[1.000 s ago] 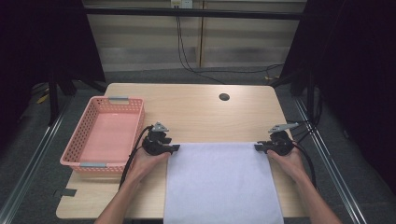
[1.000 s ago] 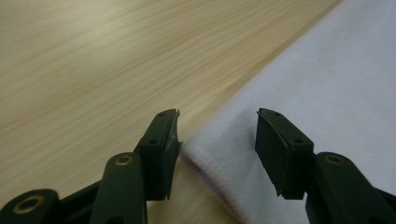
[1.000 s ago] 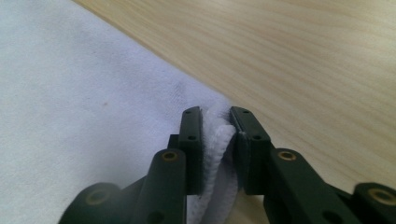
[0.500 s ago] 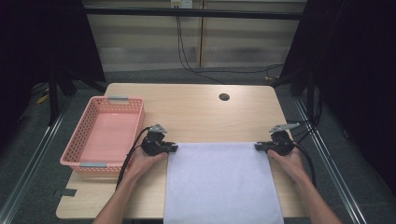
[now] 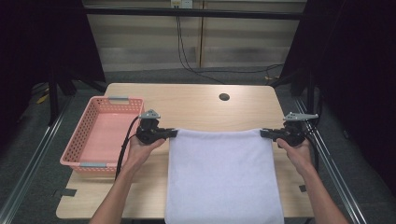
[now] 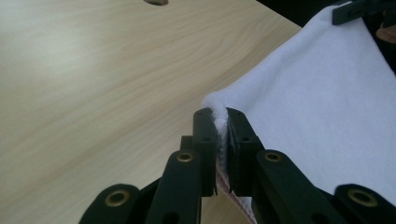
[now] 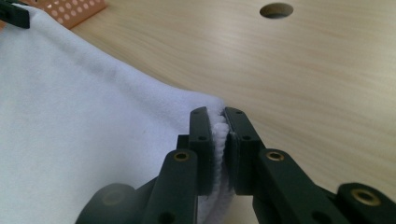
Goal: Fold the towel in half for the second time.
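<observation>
- Table (image 5: 196,100): light wood-grain top, rounded corners.
- Round hole (image 5: 224,97): in the table's far half, right of centre.
- Pink basket (image 5: 95,161): perforated walls, grey handles at both ends, on the table's left edge, nothing inside.
- Black cables (image 5: 187,51): hanging down the rear wall, running along the floor.
- Metal rail (image 5: 28,182): on the floor, left of the table.

A white towel (image 5: 223,177) is spread flat on the table, its two far corners pinched and lifted, the far edge stretched taut.
</observation>
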Demonstrator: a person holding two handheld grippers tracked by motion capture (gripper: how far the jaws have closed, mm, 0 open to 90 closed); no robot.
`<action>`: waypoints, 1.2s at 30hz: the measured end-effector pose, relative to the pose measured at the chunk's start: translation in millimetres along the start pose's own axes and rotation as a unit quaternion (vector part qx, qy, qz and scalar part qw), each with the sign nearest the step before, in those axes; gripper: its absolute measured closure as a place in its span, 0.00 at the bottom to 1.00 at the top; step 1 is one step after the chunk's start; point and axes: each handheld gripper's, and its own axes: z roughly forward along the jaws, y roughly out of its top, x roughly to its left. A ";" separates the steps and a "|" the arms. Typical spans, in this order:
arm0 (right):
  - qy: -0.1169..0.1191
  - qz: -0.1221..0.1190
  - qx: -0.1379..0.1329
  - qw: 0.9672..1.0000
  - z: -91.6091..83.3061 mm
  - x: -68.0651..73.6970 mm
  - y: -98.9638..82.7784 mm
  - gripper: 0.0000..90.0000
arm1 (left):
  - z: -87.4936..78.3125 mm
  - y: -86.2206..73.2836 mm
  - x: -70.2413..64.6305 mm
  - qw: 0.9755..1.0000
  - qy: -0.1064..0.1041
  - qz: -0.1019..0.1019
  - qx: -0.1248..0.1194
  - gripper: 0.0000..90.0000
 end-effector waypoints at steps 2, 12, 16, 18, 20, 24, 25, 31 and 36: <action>0.001 -0.006 -0.007 1.000 -2.4 0.1 7.7 0.92 | -5.2 9.7 2.2 1.000 0.003 0.001 -0.012 0.93; -0.008 0.003 -0.021 1.000 7.3 -14.4 35.3 0.92 | -8.6 45.8 17.5 0.999 0.030 0.009 -0.032 0.94; -0.013 0.008 -0.032 0.999 10.7 -21.7 46.2 0.92 | -6.8 54.1 25.7 0.998 0.040 -0.002 -0.038 0.94; -0.014 0.014 -0.037 0.999 11.0 -25.3 53.1 0.92 | -8.4 57.0 28.8 0.998 0.051 -0.004 -0.047 0.94; -0.018 0.013 -0.041 0.999 10.5 -28.4 61.7 0.92 | -10.1 61.2 30.2 0.997 0.056 -0.001 -0.047 0.94; -0.023 0.007 -0.056 0.998 6.8 -29.8 82.7 0.92 | -17.2 72.2 30.2 0.996 0.057 0.001 -0.068 0.94; -0.018 0.005 -0.066 0.998 4.0 -28.3 86.6 0.92 | -18.6 72.5 28.4 0.996 0.058 0.004 -0.070 0.94; 0.002 -0.012 -0.076 0.997 -10.1 -12.9 73.6 0.92 | -31.3 57.4 13.7 0.995 0.042 0.019 -0.083 0.94; 0.028 -0.019 -0.094 0.995 -33.3 3.8 50.7 0.92 | -48.7 43.5 -8.8 0.995 0.031 0.050 -0.079 0.94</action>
